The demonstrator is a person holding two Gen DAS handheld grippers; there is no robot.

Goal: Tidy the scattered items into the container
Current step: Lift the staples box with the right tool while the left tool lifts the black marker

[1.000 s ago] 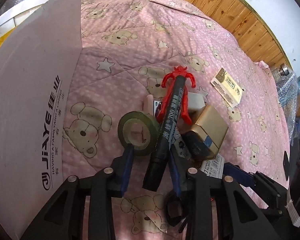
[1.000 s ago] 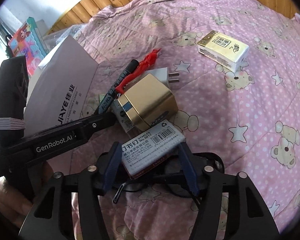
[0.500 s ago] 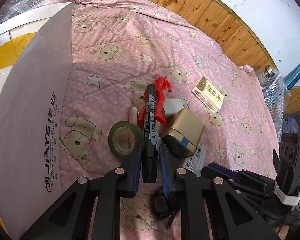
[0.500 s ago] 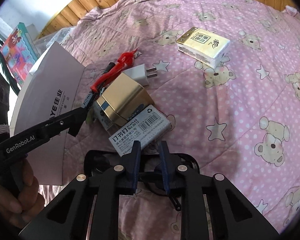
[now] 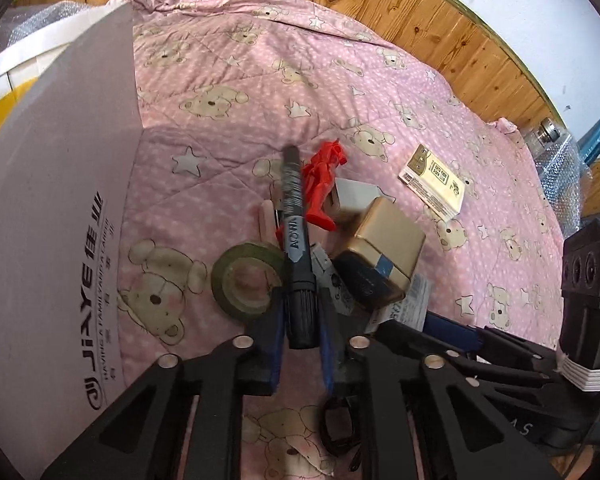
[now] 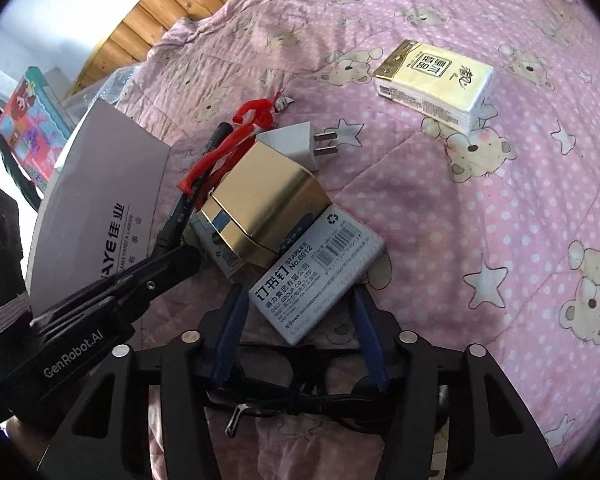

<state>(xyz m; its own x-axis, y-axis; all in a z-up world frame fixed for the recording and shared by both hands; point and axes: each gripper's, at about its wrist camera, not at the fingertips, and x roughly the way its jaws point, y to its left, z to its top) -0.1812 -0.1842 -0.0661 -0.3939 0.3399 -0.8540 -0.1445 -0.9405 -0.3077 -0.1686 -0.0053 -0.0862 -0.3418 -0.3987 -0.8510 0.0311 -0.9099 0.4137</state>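
Observation:
My left gripper (image 5: 301, 314) is shut on the cap end of a black marker (image 5: 294, 216), which points away over the pile. Beside it lie a green tape roll (image 5: 246, 280), a red toy figure (image 5: 320, 188), a white charger (image 5: 356, 196) and a gold box (image 5: 384, 248). The grey container (image 5: 60, 200) stands at the left. My right gripper (image 6: 300, 324) is open, with the near end of a grey staples box (image 6: 316, 276) between its fingers. Black glasses (image 6: 292, 396) lie under that gripper. The left gripper (image 6: 172, 256) shows at the left of the right wrist view.
A yellow tissue pack (image 6: 436, 80) lies apart at the far right on the pink bear quilt (image 6: 500, 220). A wooden bed frame (image 5: 440, 32) curves along the back. Bubble wrap and a bottle (image 5: 552, 140) sit past the bed's right edge. A hand (image 6: 16, 436) holds the left gripper.
The left gripper closed on the marker and moved it left, off the red figure. The right gripper, narrow half a second ago, has opened wide around the staples box.

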